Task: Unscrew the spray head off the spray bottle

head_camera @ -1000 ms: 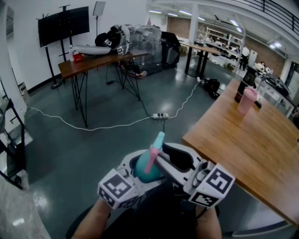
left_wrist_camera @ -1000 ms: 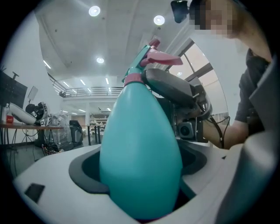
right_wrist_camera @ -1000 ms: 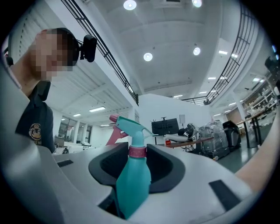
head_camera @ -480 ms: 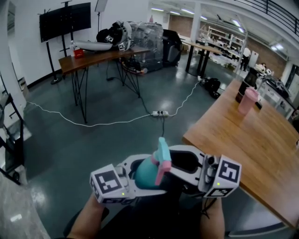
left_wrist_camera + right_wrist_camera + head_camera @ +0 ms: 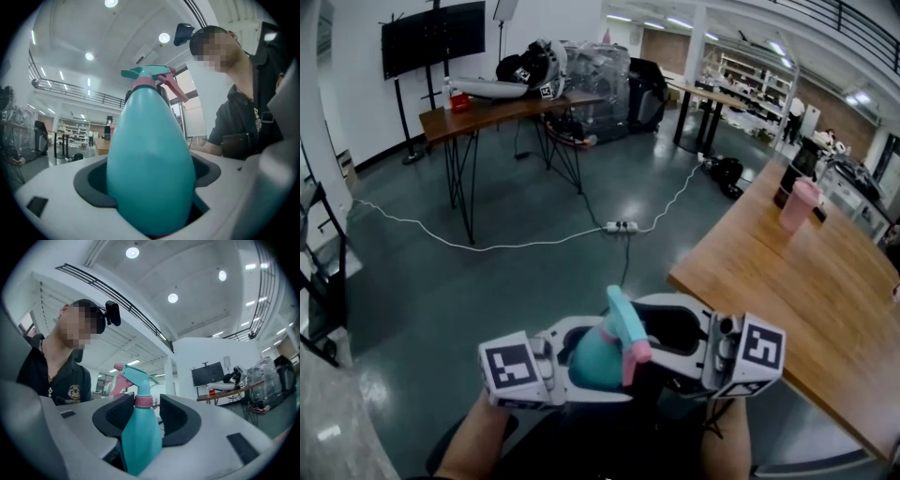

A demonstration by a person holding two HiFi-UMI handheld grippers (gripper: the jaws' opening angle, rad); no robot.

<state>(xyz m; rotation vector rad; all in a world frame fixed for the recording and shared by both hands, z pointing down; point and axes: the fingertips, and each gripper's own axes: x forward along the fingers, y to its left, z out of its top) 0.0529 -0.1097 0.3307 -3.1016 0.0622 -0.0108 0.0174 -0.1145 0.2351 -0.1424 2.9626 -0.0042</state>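
Note:
A teal spray bottle (image 5: 592,364) with a teal spray head (image 5: 619,319), pink trigger and pink collar (image 5: 143,401) is held up in front of me over the floor. My left gripper (image 5: 570,354) is shut on the bottle's wide body (image 5: 150,154), which fills its jaws. My right gripper (image 5: 649,339) reaches in from the right. Its dark pads (image 5: 176,420) stand on either side of the neck at the collar, and a gap shows on one side. These jaws are opening. The spray head (image 5: 136,376) sits on the bottle.
A wooden table (image 5: 806,291) runs along the right with a pink tumbler (image 5: 795,202) and a dark bottle (image 5: 790,169). On the floor ahead lie a power strip (image 5: 619,228) and white cable. A far table (image 5: 506,105) carries equipment.
The spray head has turned: its nozzle swung from upper right to upper left, and the pink trigger moved from left to right. Both grippers have sunk slightly and shifted left.

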